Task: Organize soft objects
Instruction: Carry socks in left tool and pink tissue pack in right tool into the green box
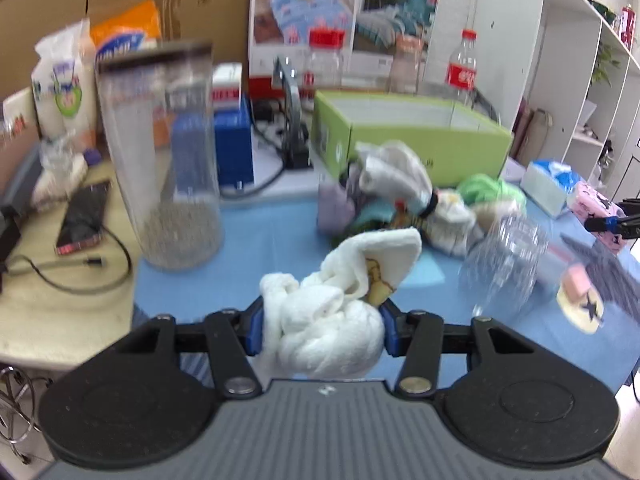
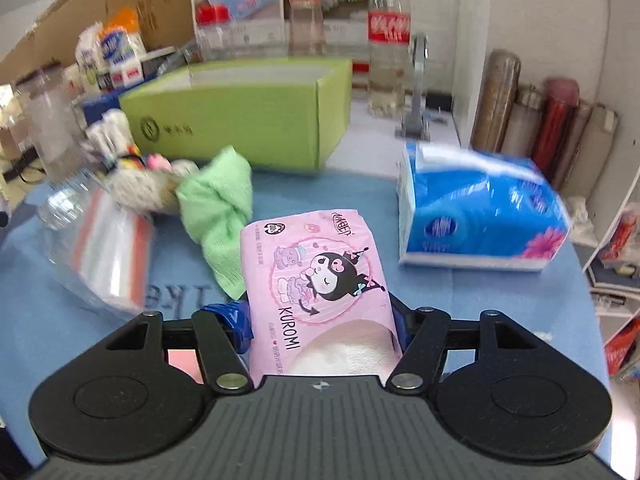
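Observation:
My left gripper is shut on a crumpled white towel with a yellow cartoon print, held above the blue mat. My right gripper is shut on a pink Kuromi tissue pack, held over the mat. A green cloth lies just left of the pack. A pile of socks and small cloths lies in front of the open green box. The green box also shows in the right wrist view. The right gripper's tip shows at the left wrist view's right edge.
A tall clear jar with grey grains stands at the mat's left. A clear plastic bottle lies on its side on the mat. A blue tissue pack sits at the right. Bottles stand behind the box. A phone and cables lie at the left.

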Motion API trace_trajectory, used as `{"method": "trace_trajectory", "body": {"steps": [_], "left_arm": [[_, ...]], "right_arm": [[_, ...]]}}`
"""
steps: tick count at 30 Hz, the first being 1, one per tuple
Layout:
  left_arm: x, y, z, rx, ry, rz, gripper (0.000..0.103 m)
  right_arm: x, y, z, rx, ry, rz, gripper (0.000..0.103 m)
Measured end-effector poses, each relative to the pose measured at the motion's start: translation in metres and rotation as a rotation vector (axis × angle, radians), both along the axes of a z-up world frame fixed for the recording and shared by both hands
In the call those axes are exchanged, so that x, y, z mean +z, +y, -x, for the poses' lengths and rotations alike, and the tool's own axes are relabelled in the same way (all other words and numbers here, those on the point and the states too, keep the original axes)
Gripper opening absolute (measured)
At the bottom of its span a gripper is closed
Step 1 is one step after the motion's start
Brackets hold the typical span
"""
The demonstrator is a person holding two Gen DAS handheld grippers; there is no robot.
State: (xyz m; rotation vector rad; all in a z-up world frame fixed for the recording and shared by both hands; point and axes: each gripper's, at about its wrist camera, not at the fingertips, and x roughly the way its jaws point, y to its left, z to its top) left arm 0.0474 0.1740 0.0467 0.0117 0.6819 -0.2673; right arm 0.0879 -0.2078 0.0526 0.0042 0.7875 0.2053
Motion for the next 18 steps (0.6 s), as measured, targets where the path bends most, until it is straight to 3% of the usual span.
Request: {"method": "trace_trajectory", "body": {"steps": [4,10,14,18], "left_arm": [[0.035,-0.027,-0.031,-0.025,-0.073,0.013,0.052],[0.068,-0.082,-0.121,-0.082,-0.118,0.032,0.053],[0.072,-0.107,-0.186,-0.073,-0.098,0.042,0.053],[0.061,-0.125,-0.241,-0.051,-0.058,0.037,0.054]], "right_arm": [[0.039,0.01,-0.003,0.025,-0.105,-0.012,0.05],[0.079,0.029,-0.076,0.065,-0.2,-0.035,0.05],[0.086,0.039,-0.144,0.057,-0.182,-0.049,0.05],[0.071,0.053,-0.199,0.055,-0.142,-0.038,0.05]]}}
